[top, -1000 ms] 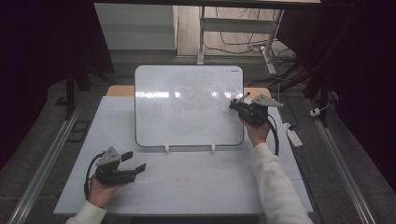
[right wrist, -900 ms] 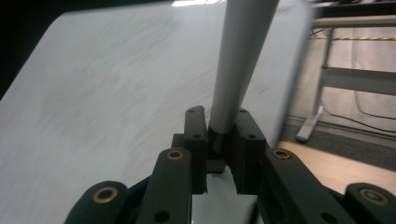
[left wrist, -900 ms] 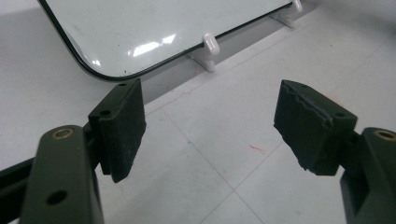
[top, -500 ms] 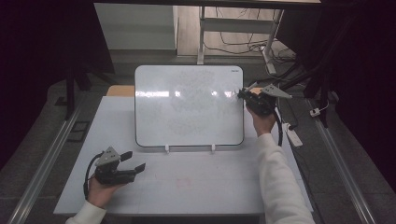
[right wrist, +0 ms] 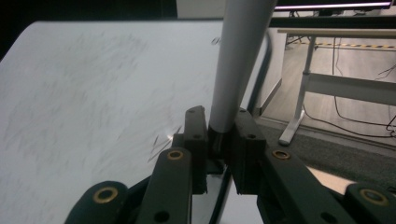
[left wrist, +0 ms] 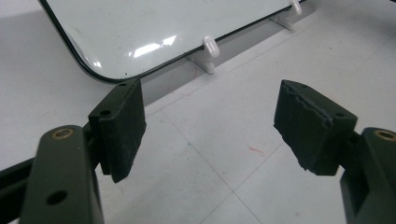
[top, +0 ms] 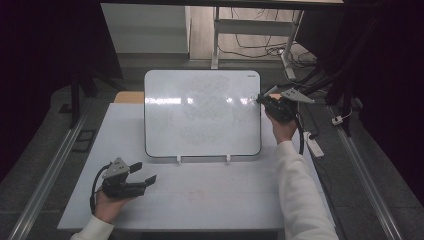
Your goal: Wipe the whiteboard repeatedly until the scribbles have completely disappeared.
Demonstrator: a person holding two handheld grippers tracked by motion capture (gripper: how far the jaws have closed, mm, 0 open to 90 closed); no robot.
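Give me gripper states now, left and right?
Left gripper: open, nothing between the jaws.
Right gripper: shut on a white marker by the whiteboard.

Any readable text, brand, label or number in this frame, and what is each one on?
No text here can be read.
Small dark mark at the top right corner of the whiteboard, probably a brand: too small to read in the high view, blurred in the right gripper view.
Faint grey smears across the board: wiped-off traces, not legible.
White pen in the right gripper: no print seen.
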